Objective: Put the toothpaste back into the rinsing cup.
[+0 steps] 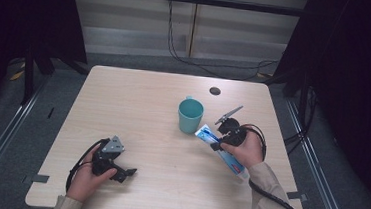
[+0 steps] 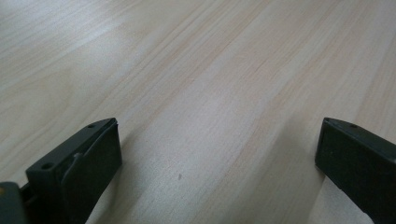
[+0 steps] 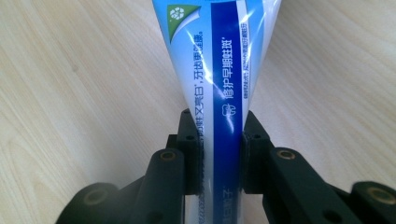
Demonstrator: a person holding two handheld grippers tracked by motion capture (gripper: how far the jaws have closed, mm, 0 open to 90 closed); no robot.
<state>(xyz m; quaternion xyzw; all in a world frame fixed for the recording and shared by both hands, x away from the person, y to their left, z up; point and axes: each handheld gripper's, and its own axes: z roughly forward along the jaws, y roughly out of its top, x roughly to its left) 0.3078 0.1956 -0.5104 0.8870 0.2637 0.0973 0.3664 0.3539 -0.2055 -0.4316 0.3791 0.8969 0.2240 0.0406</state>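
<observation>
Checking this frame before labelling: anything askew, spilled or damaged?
Nothing stands out. The right tool is shut on the toothpaste tube, which looks intact. The teal cup stands upright on the table, no spill around it. The left tool is open over bare wood.

The right gripper (image 1: 219,143) grips a toothpaste tube (image 1: 229,158) beside a teal cup (image 1: 190,115).
</observation>
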